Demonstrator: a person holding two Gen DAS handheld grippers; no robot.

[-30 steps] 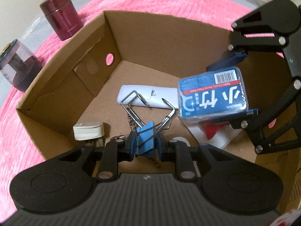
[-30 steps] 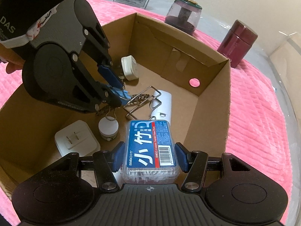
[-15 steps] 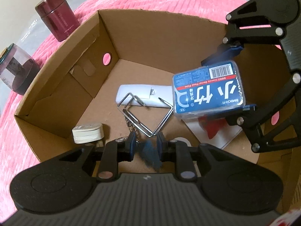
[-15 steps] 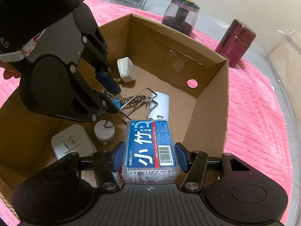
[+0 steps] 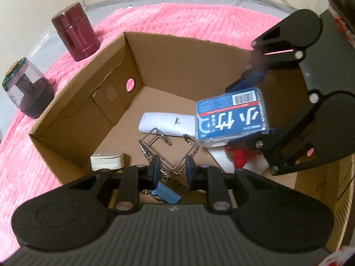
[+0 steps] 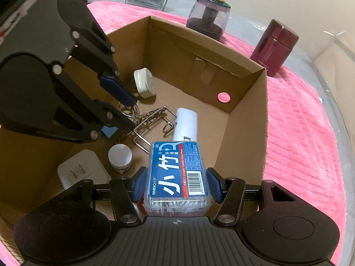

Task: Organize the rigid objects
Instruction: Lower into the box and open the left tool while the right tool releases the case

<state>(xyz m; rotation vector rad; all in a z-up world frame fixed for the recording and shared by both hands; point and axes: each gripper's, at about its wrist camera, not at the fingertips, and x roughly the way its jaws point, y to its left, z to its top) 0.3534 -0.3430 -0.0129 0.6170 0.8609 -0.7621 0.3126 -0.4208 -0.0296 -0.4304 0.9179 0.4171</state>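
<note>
I risk dropping the floss-pick case point(image 6: 177, 175) onto the binder clip's point(image 5: 165, 191) wire handles inside the cardboard box point(image 6: 244, 119), where it would tip. My right tongs point(image 6: 177, 187) clench the case by its long sides above the box floor. My left tongs point(image 5: 172, 166) hang narrowly parted and empty over the clip.

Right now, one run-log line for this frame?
left gripper: jaws narrowly apart, empty | binder clip: loose below jaws, inside cardboard box | right gripper: shut on floss pick case, over box
</note>
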